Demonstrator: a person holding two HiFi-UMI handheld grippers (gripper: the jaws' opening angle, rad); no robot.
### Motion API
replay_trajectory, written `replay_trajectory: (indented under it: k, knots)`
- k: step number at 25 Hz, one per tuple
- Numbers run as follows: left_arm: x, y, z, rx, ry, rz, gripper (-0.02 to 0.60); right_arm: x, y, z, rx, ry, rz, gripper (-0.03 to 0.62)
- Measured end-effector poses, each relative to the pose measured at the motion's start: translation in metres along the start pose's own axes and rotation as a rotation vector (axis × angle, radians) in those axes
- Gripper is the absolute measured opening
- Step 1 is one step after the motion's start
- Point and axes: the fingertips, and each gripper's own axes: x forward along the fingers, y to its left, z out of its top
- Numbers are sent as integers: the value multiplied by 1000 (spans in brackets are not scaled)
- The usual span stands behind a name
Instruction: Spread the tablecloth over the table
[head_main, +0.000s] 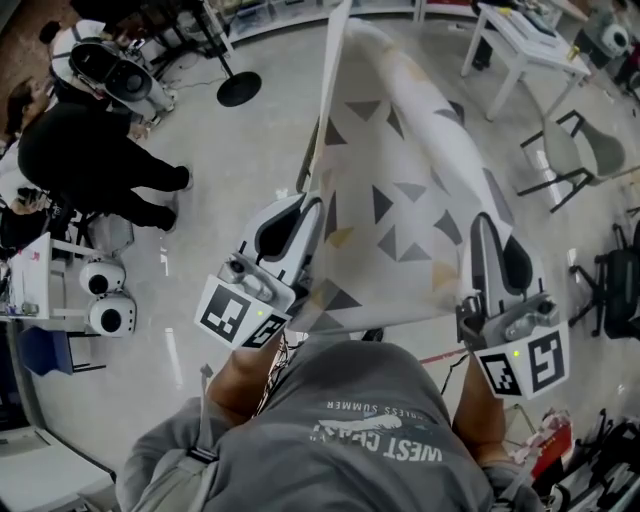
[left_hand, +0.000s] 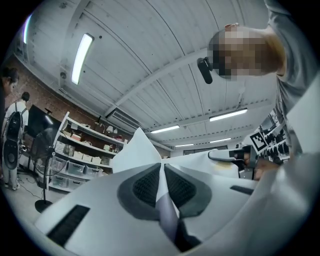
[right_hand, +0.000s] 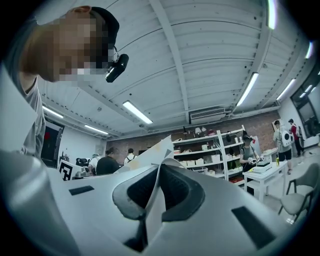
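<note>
The tablecloth (head_main: 400, 190) is presenting as thin, matt cloth with a printed triangle pattern. The left gripper (head_main: 312, 203) and right gripper (head_main: 484, 222) are showing smooth, satin white plastic shells, and their fingers (left_hand: 145, 182) are carrying dark, finely textured matt pads. The floor (head_main: 260, 150) is reflecting light with a polished gloss.

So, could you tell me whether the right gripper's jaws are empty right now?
No, the right gripper has its jaws shut on an edge of the triangle-patterned tablecloth.
</note>
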Motion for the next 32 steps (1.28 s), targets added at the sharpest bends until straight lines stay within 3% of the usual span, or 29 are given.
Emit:
replay_trajectory:
  k: [21,32]
  knots:
    - [77,139,-13,-38,-21,-98,18,135,-29,-10,-59,15,-119,12]
    - [112,178,-33,-54,5,-152,18,165,-59,-28,-66,40,-211,12]
